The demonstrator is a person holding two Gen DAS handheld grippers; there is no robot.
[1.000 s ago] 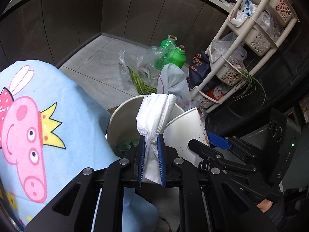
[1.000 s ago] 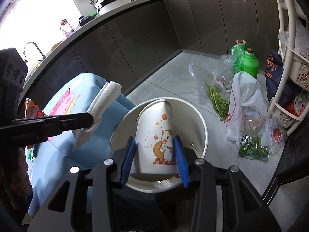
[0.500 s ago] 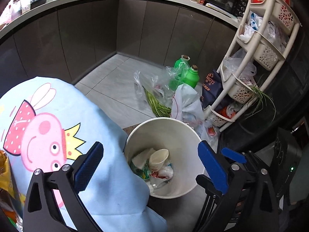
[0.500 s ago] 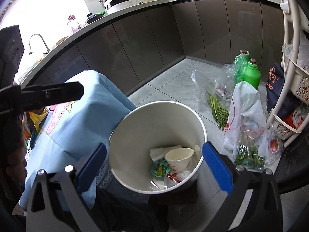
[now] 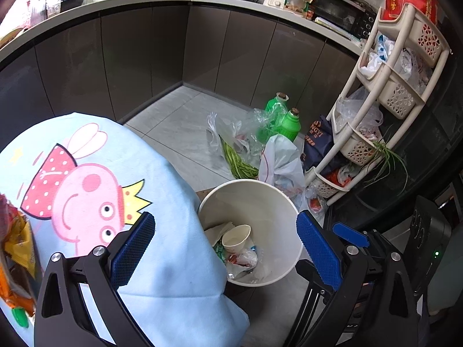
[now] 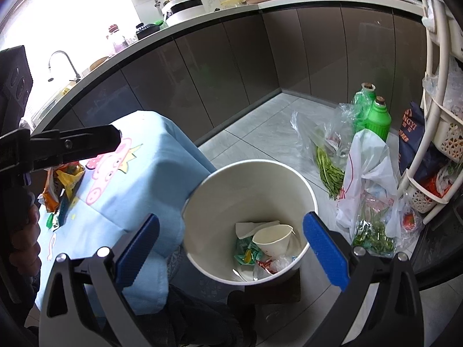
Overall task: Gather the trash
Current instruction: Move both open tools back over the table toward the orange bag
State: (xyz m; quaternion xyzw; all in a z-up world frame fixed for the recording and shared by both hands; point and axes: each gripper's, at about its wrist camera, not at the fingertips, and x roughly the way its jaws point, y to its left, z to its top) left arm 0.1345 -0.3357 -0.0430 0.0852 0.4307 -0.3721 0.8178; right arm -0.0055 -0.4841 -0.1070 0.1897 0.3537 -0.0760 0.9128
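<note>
A white round bin (image 5: 260, 193) (image 6: 220, 185) stands on the floor beside the blue-clothed table (image 5: 95, 173) (image 6: 136, 179). Inside it lie a paper cup (image 5: 235, 238) (image 6: 272, 240), a white tissue (image 5: 218, 230) (image 6: 249, 227) and some wrappers (image 6: 246, 253). My left gripper (image 5: 224, 247) hangs above the bin's near side, open wide and empty. My right gripper (image 6: 231, 248) is likewise open and empty over the bin. The left gripper's arm (image 6: 75, 144) reaches in from the left of the right wrist view. More wrappers (image 6: 65, 182) (image 5: 17, 248) lie on the table.
Beyond the bin on the tiled floor lie plastic bags with green beans (image 5: 237, 162) (image 6: 330, 170), two green bottles (image 5: 289, 121) (image 6: 376, 118) and a white bag (image 6: 367, 179). A cream basket rack (image 5: 390, 92) stands at the right. Dark cabinets (image 5: 202, 57) run behind.
Both grippers opened; the tissue left the left one and the paper cup left the right one, and both now lie in the bin. Both grippers have since risen and drawn back.
</note>
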